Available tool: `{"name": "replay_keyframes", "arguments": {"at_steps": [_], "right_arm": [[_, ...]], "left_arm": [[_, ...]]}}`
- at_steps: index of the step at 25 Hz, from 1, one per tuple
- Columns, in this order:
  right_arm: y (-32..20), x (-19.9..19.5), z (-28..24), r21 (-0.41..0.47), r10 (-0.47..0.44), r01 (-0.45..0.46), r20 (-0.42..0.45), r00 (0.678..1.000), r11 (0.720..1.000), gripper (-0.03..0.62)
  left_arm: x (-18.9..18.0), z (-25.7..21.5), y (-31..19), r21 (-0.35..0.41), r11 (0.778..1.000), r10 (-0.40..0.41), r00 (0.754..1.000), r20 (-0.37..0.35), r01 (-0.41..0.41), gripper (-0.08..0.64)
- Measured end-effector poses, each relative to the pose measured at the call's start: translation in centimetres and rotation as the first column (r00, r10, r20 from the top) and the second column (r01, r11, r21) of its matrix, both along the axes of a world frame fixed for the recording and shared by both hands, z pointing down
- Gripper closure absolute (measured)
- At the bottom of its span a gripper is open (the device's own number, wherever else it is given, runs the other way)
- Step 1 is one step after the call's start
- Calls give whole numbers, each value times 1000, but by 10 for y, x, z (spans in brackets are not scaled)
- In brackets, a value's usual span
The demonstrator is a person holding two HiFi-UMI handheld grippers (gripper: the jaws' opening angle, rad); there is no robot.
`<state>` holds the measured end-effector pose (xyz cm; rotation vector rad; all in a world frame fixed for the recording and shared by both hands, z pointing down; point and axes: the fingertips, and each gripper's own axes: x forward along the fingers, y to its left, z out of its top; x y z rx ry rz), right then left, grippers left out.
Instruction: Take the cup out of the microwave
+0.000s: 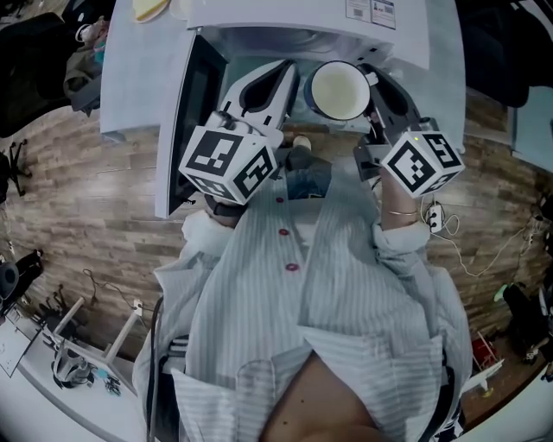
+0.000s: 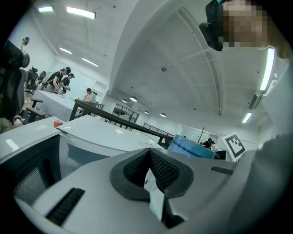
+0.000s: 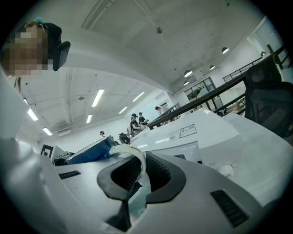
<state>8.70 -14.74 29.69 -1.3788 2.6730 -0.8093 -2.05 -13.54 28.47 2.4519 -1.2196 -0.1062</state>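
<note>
A white cup (image 1: 339,90) hangs just in front of the white microwave's (image 1: 302,17) opening, seen from above. My right gripper (image 1: 373,82) is shut on the cup's handle. In the right gripper view the white loop of the handle (image 3: 133,156) sits between the dark pads, and the cup's body is hidden below them. My left gripper (image 1: 289,73) is to the left of the cup, close beside it, with its fingers together and nothing held; its pads (image 2: 160,171) meet at the tip. The microwave door (image 1: 186,112) stands swung open to the left.
The microwave stands on a white table (image 1: 130,78) over a wooden floor. A cable and socket (image 1: 436,216) lie on the floor at the right. A small red object (image 2: 57,123) rests on the table, and a blue box (image 2: 190,148) is behind the microwave.
</note>
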Motion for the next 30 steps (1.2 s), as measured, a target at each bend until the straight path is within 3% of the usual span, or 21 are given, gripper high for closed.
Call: {"name": "replay_keyframes", "arguments": {"at_steps": [30], "right_arm": [[13,-1,13,-41,13,-13,-13,1000,999,535]], "left_arm": [[-4,15,10,-50,999,7,1000,-9,-7,552]]}}
